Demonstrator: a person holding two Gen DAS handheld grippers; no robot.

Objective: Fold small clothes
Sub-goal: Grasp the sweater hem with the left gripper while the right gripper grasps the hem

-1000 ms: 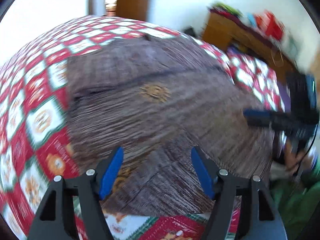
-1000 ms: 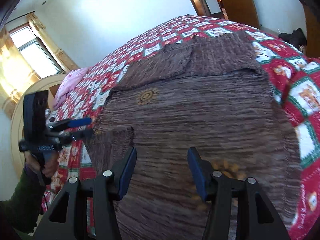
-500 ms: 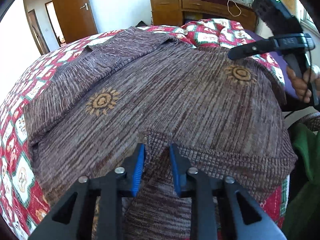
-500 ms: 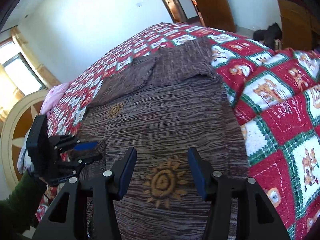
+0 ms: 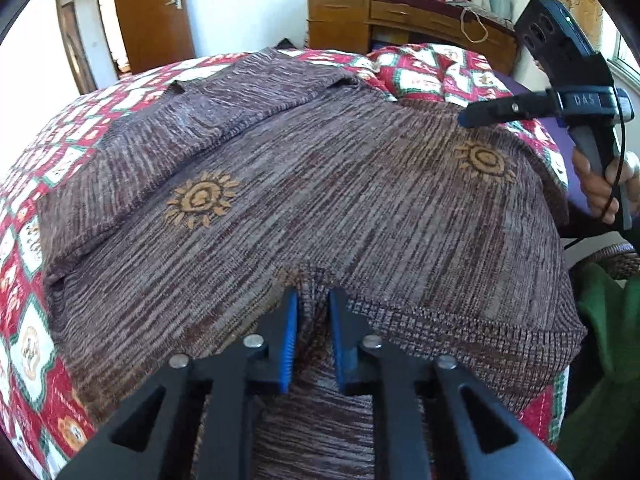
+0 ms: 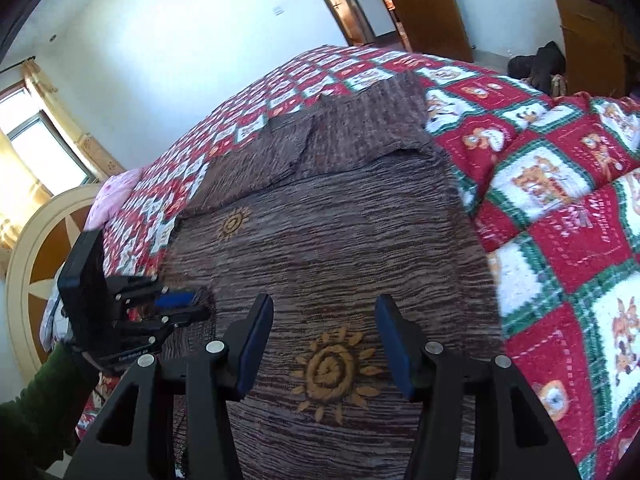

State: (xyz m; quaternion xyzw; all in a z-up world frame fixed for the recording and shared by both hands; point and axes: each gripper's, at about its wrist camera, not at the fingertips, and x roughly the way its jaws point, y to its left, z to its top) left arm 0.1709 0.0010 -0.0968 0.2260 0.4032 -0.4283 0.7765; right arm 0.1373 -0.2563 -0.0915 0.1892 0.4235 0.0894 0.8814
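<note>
A brown knitted sweater (image 5: 340,184) with orange sun motifs lies spread on the bed; it also fills the right wrist view (image 6: 340,240). One sleeve (image 5: 224,92) lies folded across its far part. My left gripper (image 5: 313,304) is shut on a fold of the sweater at its near ribbed edge, and shows in the right wrist view (image 6: 188,306) at the sweater's left edge. My right gripper (image 6: 324,320) is open and empty, hovering above a sun motif (image 6: 332,368). In the left wrist view it (image 5: 480,114) is over the sweater's right side.
A red, white and green patchwork quilt (image 6: 560,208) covers the bed. A wooden dresser (image 5: 400,20) with piled items stands behind the bed. A brown door (image 5: 152,12) is at the back. A pink pillow (image 6: 116,196) lies by the headboard (image 6: 36,272).
My left gripper has come down onto the sweater's near edge and closed from wide open onto a fold of it. My right gripper stayed open and shifted above the sun motif.
</note>
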